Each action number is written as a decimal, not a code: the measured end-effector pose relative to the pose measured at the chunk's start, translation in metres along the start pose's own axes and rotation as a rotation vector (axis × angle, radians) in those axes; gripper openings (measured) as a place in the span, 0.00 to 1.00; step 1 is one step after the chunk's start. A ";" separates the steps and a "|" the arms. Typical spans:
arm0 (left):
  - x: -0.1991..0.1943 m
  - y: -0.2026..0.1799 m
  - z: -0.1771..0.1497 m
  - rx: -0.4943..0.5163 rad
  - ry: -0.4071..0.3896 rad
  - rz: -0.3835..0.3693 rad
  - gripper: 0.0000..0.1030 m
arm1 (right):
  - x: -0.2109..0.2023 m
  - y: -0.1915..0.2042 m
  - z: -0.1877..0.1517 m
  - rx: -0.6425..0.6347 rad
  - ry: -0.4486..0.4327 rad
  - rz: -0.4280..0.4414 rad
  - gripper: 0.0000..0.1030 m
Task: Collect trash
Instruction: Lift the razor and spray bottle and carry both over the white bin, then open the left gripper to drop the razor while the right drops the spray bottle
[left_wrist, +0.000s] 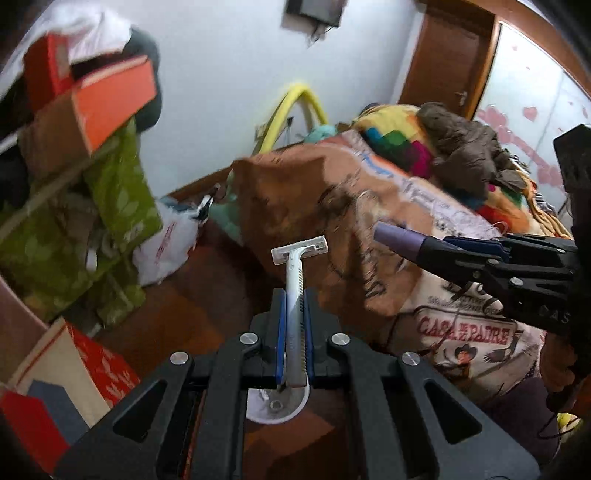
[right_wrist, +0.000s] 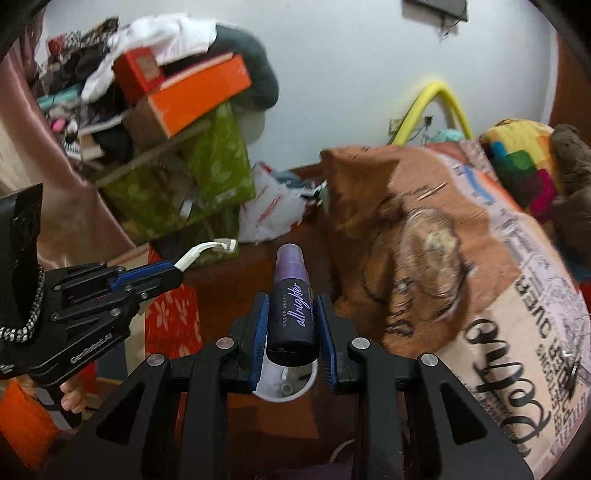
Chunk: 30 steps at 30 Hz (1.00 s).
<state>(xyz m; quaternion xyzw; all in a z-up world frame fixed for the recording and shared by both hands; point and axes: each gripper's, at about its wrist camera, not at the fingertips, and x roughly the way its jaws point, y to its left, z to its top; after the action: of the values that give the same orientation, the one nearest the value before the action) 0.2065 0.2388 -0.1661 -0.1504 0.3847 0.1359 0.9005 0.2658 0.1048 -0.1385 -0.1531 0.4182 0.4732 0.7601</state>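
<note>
cluttered bedroom with a white wall, a bed under a brown printed blanket (right_wrist: 491, 295), and a shelf piled with orange boxes (right_wrist: 201, 94). left gripper (left_wrist: 294, 310) is closed tight on the handle of a white disposable plastic razor (left_wrist: 295, 280), head pointing forward, raised above the wooden floor off the bed's corner. right gripper (right_wrist: 292, 314) is clamped around a dark purple spray bottle (right_wrist: 291, 306), likewise raised beside the bed. both items look light and rigid; the bottle's smooth round body may slip, so mid-body grip suits it.
</note>
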 end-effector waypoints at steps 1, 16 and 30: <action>0.005 0.005 -0.002 -0.011 0.010 0.000 0.07 | 0.008 0.003 0.000 -0.001 0.015 0.005 0.23; 0.117 0.072 -0.086 -0.204 0.253 0.009 0.07 | 0.147 0.015 -0.054 0.079 0.327 0.075 0.23; 0.209 0.093 -0.165 -0.301 0.478 0.022 0.07 | 0.236 0.011 -0.094 0.111 0.558 0.046 0.23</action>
<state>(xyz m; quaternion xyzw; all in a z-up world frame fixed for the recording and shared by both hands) 0.2045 0.2893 -0.4433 -0.3059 0.5633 0.1620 0.7503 0.2577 0.1904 -0.3775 -0.2260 0.6400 0.4062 0.6118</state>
